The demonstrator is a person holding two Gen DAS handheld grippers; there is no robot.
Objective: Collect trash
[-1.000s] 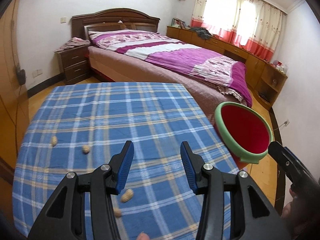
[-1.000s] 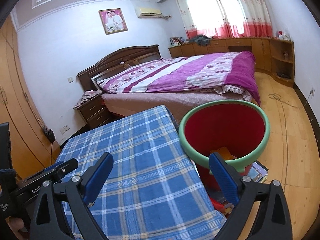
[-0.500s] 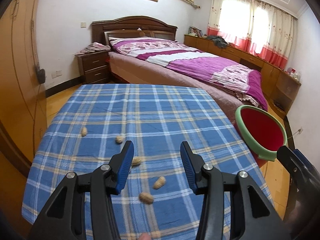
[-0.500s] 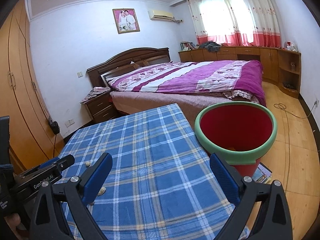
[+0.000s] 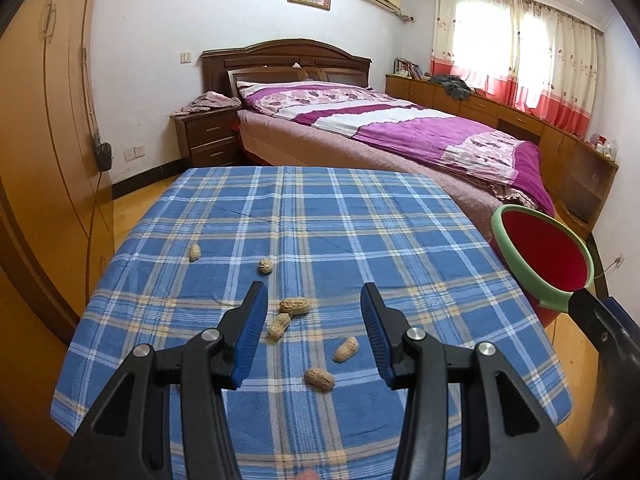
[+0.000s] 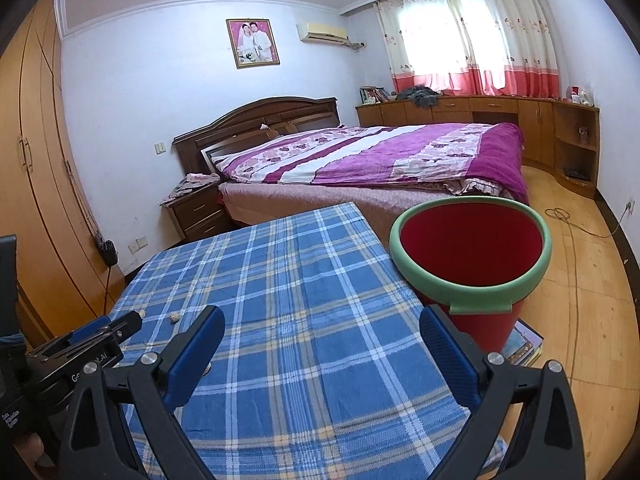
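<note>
Your left gripper hangs half-open and empty over the peanuts on the checked cloth. Your right gripper gapes wide, empty, red bin far right past its finger.

Left gripper: black plastic arms, blue ribbed fingers, silver screws. Right gripper: identical build; white lettering on left unit's body.

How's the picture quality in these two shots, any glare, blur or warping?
Left wrist view: sharp, peanuts crisp, window blown out, wardrobe bowed by fisheye, dark corners. Right wrist view: also sharp, window overexposed, red bin evenly lit, walls curved.
</note>
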